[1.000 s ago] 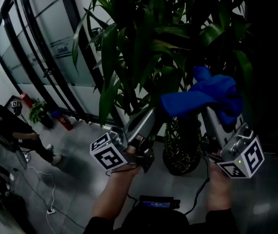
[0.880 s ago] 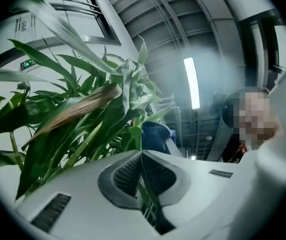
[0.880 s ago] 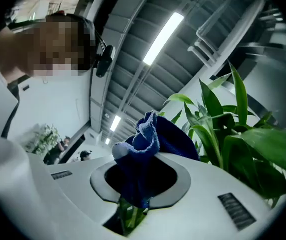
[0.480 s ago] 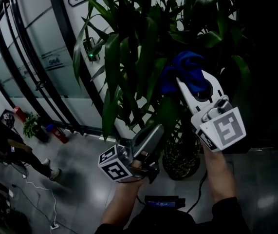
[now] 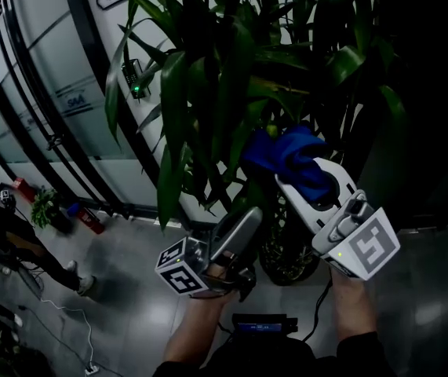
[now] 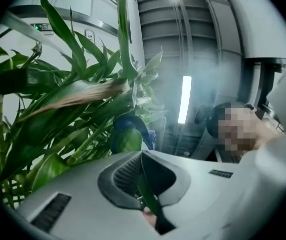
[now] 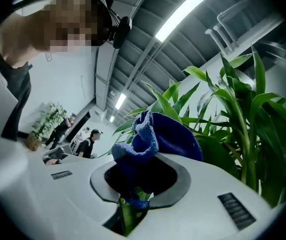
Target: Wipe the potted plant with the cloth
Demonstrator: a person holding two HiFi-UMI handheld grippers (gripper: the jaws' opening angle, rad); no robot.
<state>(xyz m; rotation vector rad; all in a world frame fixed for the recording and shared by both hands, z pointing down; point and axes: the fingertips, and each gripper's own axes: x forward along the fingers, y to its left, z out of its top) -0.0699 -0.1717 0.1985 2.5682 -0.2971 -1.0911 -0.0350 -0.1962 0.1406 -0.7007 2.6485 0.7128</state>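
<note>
A blue cloth (image 5: 290,154) sits bunched in the closed jaws of the right gripper (image 5: 288,177), wrapped around a leaf (image 7: 127,215) amid the tall potted plant (image 5: 224,93). Just beside it, the left gripper (image 5: 252,214) is clamped on a lower leaf (image 6: 147,196).

The glossy grey floor (image 5: 129,305) carried the big plant's patterned pot (image 5: 282,258) near the centre. At nine o'clock from it stood a small potted plant (image 5: 45,209) and a red canister (image 5: 92,221). A power strip (image 5: 90,364) lay at seven o'clock.
</note>
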